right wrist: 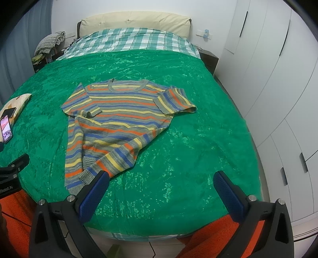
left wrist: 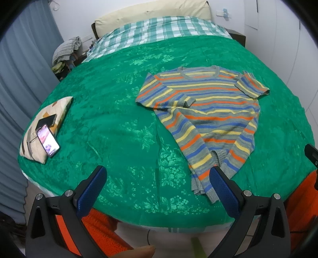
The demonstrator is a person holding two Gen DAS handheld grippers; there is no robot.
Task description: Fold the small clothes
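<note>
A striped knit sweater (left wrist: 200, 119) lies on a bed covered with a green floral bedspread (left wrist: 119, 123). Its neckline points toward the far end, where a green checked blanket (left wrist: 159, 31) and a cream headboard (left wrist: 151, 12) sit. The sweater's left sleeve is folded in across the chest; the right sleeve sticks out to the right. Its lower body is twisted, with the hem lying at the near edge of the bed.

The left gripper (left wrist: 157, 178) hovers above the near edge, fingers spread wide and holding nothing; the hem lies just beyond its right finger. The right gripper (right wrist: 161, 184) is also spread wide and empty, with the hem just beyond its left finger. Far to the left, two phones (left wrist: 48, 137) rest on a patterned cushion (left wrist: 29, 142).
</note>
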